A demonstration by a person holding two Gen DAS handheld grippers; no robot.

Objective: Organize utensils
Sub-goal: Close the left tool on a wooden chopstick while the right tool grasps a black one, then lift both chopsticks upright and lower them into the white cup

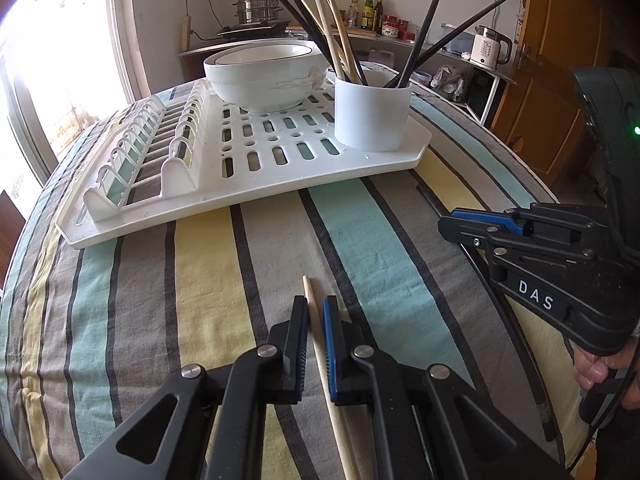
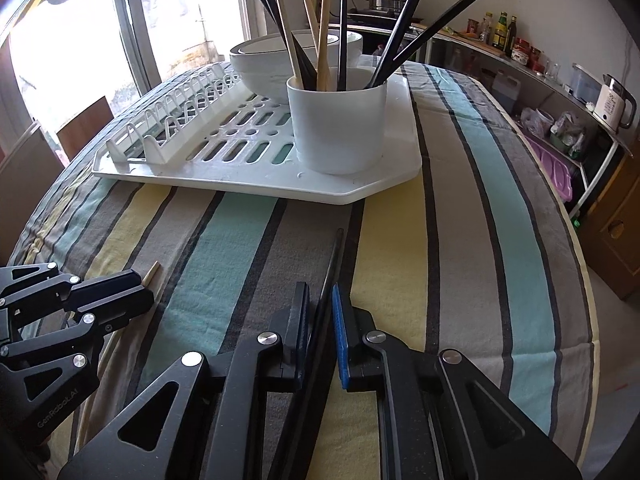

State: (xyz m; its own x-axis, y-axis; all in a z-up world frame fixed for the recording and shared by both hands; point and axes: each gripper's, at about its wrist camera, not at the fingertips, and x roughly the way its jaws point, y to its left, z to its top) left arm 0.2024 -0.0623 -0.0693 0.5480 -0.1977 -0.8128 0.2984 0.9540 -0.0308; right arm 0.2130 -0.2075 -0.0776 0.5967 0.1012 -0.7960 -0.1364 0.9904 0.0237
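Left gripper (image 1: 316, 320) clenched on a wooden chopstick (image 1: 310, 296); right gripper (image 2: 320, 312) clenched on a black chopstick (image 2: 334, 256). Ahead: white cup (image 2: 338, 124) on drying rack (image 2: 256, 184).

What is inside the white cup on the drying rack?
The white cup on the drying rack holds several black chopsticks and wooden chopsticks, standing tilted. Their lower ends and the cup's bottom are hidden by its wall.
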